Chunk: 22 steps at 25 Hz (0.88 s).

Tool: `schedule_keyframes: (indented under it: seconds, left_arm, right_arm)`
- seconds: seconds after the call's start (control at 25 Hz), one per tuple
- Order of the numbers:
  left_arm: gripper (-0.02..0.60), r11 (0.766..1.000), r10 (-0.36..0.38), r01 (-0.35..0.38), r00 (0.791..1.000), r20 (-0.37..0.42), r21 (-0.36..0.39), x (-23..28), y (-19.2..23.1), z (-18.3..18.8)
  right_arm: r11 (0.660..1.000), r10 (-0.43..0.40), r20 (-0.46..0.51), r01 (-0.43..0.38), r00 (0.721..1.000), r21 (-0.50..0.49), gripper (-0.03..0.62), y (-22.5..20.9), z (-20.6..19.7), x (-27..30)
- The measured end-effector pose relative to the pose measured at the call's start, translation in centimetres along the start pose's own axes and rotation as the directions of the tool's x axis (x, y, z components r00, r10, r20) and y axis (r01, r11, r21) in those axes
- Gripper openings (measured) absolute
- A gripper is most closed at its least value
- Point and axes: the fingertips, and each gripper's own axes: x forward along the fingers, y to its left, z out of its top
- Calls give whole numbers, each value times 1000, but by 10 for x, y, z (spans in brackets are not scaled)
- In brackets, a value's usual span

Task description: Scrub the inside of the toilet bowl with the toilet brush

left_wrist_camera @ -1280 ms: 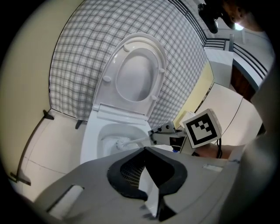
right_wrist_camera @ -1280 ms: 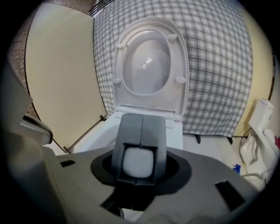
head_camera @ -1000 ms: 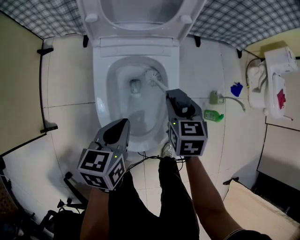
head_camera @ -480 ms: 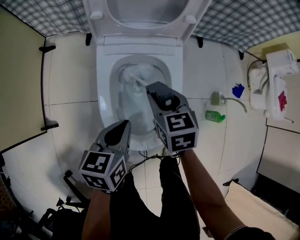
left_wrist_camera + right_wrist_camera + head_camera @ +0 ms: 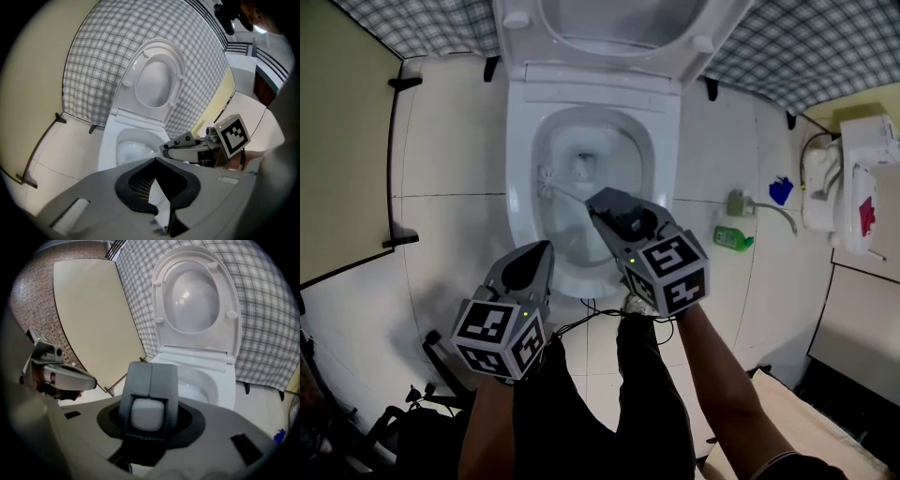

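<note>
Since the earlier frames the right gripper [image 5: 598, 200] has swung leftward across the toilet bowl [image 5: 519, 141]. It has carried the head of the toilet brush [image 5: 547, 178] from the right rear of the basin, round the back, to the left inner wall. The left gripper [image 5: 542, 251] has kept its station at the near rim.

Right gripper: jaws clamped on the butt of the brush handle. In the right gripper view the handle end shows pale between the closed jaws. The gripper points down into the bowl from the near right.

Handle axis: from the right gripper the thin shaft runs up and to the left in the head view and crosses the basin at a slant. The brush head lies at its far end, against or just beside the left wall, level with the drain opening [image 5: 586, 167] and to its left.

Left gripper: jaws closed at the tips, with nothing between them. It hovers over the near left rim, apart from the brush. It is the nearer of the two to the brush head, but it plays no part in the stroke.

Judgement: scrubbing is under way. The next stroke turns on this slant, because the near wall and the right wall lie back along the shaft toward the right gripper. Drawing the head that way keeps the bristles on the porcelain.

The seat and lid [image 5: 609, 19] stand raised, clear of the sweep.
</note>
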Motion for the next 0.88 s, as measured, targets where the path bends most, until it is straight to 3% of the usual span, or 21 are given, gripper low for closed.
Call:
schedule_keyframes:
  seconds: [0.2, 0.44, 0.64, 0.88]
  left_arm:
    - [9, 1000, 8, -8, 1000, -11, 3, -2, -1, -5]
    - [9, 1000, -1, 2, 1000, -30, 7, -1, -8, -14]
    - [9, 1000, -13, 14, 999, -43, 11, 2, -13, -18]
    - [9, 1000, -12, 13, 999, -49, 18, 0, -10, -16]
  right_arm:
    - [996, 80, -57, -82, 995, -39, 183, 30, -39, -33]
    - [991, 115, -125, -122, 985, -55, 183, 49, -75, -75]
    - [998, 65, -71, -63, 995, 26, 181, 25, -62, -70]
    - [995, -74, 47, 70, 996, 75, 183, -34, -13, -14]
